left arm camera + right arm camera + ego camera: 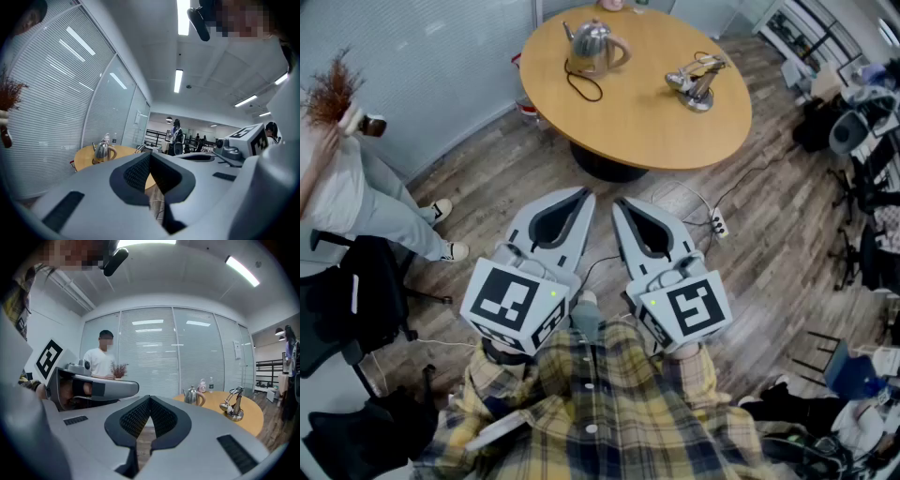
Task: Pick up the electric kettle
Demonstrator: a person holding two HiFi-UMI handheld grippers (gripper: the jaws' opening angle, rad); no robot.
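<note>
Bright metal on a smooth wood tabletop

The electric kettle [592,45] has a glossy, mirror-bright metal body and a smooth tan plastic handle. The round table [647,117] is topped in satin light wood, and the desk lamp [698,82] gleams like chrome. The left gripper [586,193] and right gripper [616,202] are matt grey plastic with black, finely ribbed pads [136,418]. The floor [759,244] is grainy wood planking, and the shirt [609,412] is soft plaid cloth.
</note>
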